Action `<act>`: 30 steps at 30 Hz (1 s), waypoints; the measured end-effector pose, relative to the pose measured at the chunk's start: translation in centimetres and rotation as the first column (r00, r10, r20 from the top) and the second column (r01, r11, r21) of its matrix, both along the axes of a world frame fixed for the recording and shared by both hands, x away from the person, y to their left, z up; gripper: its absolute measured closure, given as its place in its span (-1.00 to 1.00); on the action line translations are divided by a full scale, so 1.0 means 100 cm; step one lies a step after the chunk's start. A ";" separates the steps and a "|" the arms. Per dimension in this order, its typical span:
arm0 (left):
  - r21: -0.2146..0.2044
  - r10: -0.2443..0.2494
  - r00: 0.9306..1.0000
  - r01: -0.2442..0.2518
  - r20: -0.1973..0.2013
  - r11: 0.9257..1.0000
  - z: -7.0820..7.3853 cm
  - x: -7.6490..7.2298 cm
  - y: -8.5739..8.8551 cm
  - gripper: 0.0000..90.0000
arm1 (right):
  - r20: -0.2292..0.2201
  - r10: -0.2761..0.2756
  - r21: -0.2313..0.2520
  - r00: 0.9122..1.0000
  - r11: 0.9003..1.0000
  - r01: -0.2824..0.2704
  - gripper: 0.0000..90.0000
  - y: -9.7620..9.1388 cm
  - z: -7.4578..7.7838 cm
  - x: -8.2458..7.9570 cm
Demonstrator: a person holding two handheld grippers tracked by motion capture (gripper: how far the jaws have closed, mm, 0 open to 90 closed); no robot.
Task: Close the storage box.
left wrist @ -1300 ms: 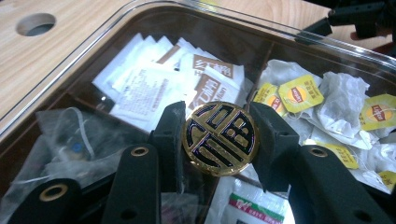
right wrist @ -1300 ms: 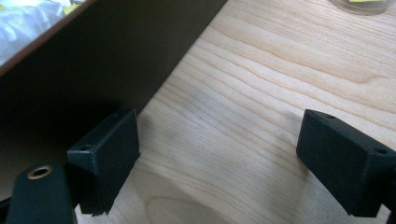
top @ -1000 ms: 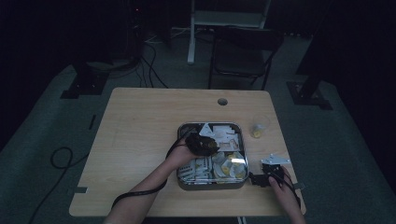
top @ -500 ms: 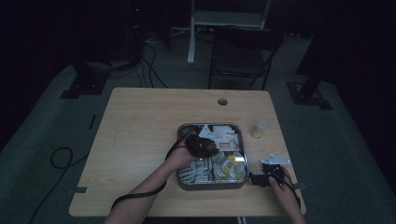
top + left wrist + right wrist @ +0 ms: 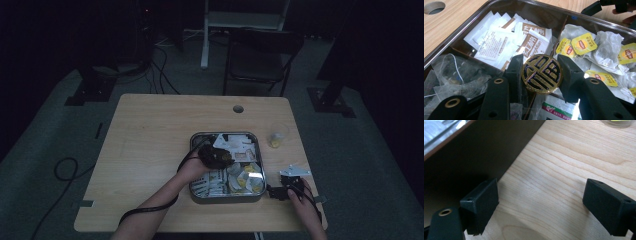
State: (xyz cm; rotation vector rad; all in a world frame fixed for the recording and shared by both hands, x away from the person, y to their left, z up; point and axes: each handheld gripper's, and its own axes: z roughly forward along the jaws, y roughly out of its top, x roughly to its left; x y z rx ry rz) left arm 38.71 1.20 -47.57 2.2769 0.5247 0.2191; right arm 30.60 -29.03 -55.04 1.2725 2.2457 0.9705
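My left gripper jaws pinch a round gold-and-black medallion over the divided tea-bag tray; it is lifted, not yet placed. My right gripper rests on the bench, jaws wide and empty, right of the tray, hand low.

No change shows from the earlier pictures to now: the left tool grips the round gold-and-black medallion over the tray at the same spot, and the right tool lies wide-jawed on the desk beside it.
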 end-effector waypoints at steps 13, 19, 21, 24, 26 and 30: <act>-0.062 -0.018 0.999 0.016 -0.031 0.998 0.008 0.001 0.008 -0.39 | 0.000 0.000 0.000 1.000 1.000 0.000 -0.72 0.000 0.000 0.000; -0.084 0.015 0.999 -0.018 -0.032 0.996 0.009 0.003 0.015 -0.61 | 0.001 0.000 0.000 1.000 1.000 0.000 -0.72 0.000 0.000 0.000; -0.087 0.033 0.999 -0.036 -0.031 0.996 0.008 0.004 0.019 -0.78 | 0.000 0.000 0.000 1.000 1.000 0.000 -0.72 0.000 0.000 0.000; -0.088 0.057 0.997 -0.061 -0.045 0.994 0.007 0.006 0.025 -0.98 | 0.001 0.000 0.000 1.000 1.000 0.000 -0.72 0.000 0.000 0.000; -0.087 0.067 0.997 -0.071 -0.044 0.994 0.006 0.006 0.029 -0.99 | 0.001 0.000 0.000 1.000 1.000 0.000 -0.72 0.000 0.000 0.000; -0.089 0.078 0.996 -0.082 -0.040 0.993 0.005 0.007 0.038 -0.99 | 0.001 0.000 0.000 1.000 1.000 0.000 -0.72 0.000 0.000 0.000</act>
